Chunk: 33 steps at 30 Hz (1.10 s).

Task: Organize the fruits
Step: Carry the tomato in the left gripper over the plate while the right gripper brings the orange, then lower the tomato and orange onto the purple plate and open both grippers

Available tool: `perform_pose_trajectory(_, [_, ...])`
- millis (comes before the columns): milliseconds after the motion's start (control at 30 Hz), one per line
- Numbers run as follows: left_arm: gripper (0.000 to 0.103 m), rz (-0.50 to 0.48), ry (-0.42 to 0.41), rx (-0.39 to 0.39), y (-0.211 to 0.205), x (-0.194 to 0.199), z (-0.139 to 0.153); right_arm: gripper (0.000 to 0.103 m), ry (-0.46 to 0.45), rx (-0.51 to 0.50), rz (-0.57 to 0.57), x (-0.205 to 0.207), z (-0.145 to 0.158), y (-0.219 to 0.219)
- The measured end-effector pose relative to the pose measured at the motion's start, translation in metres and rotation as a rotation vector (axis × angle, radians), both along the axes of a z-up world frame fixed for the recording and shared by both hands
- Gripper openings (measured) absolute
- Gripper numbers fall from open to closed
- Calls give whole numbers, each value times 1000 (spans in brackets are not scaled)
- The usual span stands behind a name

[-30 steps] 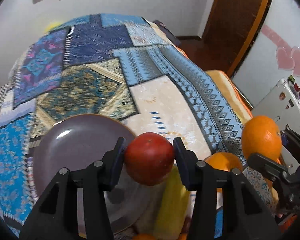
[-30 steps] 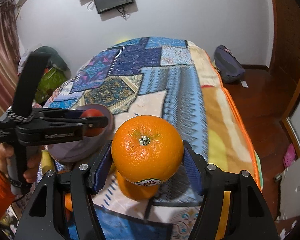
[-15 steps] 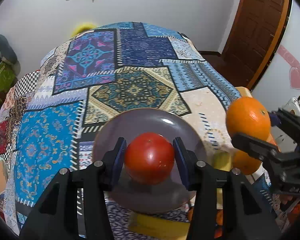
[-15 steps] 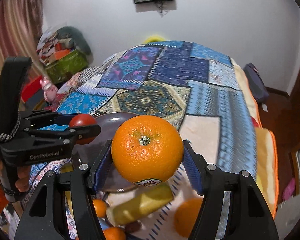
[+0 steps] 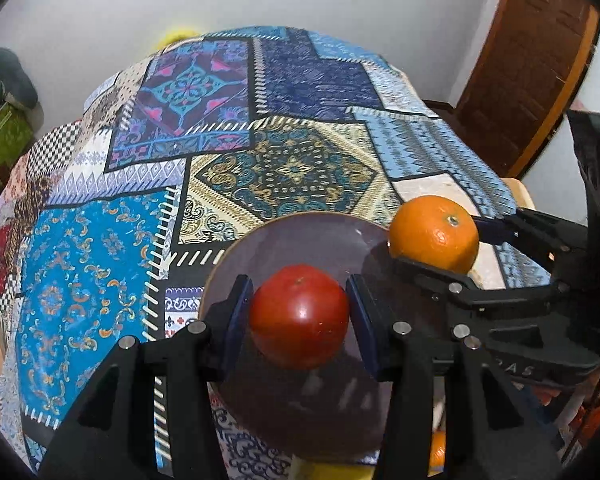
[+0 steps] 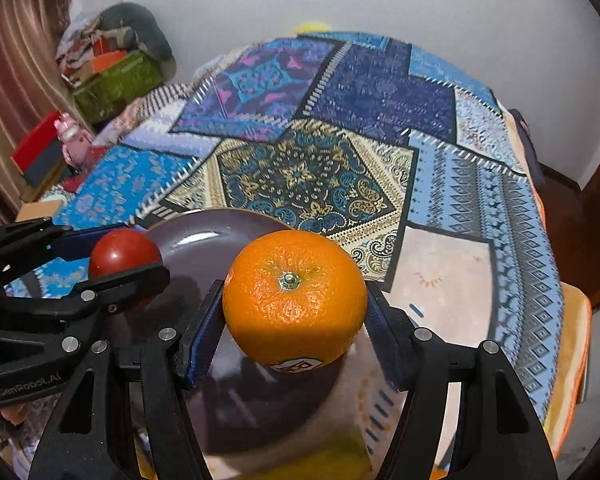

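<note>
My left gripper (image 5: pixel 299 316) is shut on a red tomato (image 5: pixel 299 316) and holds it above the dark purple plate (image 5: pixel 300 236). My right gripper (image 6: pixel 294 300) is shut on an orange (image 6: pixel 294 300) over the plate's (image 6: pixel 204 236) right edge. In the left wrist view the orange (image 5: pixel 434 233) and right gripper come in from the right. In the right wrist view the tomato (image 6: pixel 122 254) and left gripper show at the left. The plate holds nothing that I can see.
The plate lies on a bed with a patchwork blanket (image 5: pixel 204 128). A yellow fruit (image 6: pixel 324 456) and a small orange (image 5: pixel 437 448) lie near the plate's front edge. A brown door (image 5: pixel 524 60) is at the right. Boxes and bags (image 6: pixel 112 76) stand at the left.
Both grippers have moved in over the plate with their fruits. The orange has come closer to the tomato. The plate fills more of both views.
</note>
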State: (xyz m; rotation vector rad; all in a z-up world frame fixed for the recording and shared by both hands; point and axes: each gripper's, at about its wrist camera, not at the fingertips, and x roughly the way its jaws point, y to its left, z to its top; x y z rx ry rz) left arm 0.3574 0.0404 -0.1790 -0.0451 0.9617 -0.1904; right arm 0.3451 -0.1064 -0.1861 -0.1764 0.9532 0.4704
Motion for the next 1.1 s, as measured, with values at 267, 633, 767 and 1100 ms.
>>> perform_pose_trajectory(267, [48,29,53,-13,13,25,-20,63,52,-52,31,17,-18,11])
perform_pose_trajectory(633, [48,30,72,2,12,32,-30,63,88,-84,79,21,-30,19])
perform_pose_trajectory(767, [49,16,34,16,7,23,-18,64,93,-74,88,14,-29,20])
perform_pose_trajectory(1100, [54,30,-45,32,7,-21,29,64,-18,-22,41,-16,22,-7])
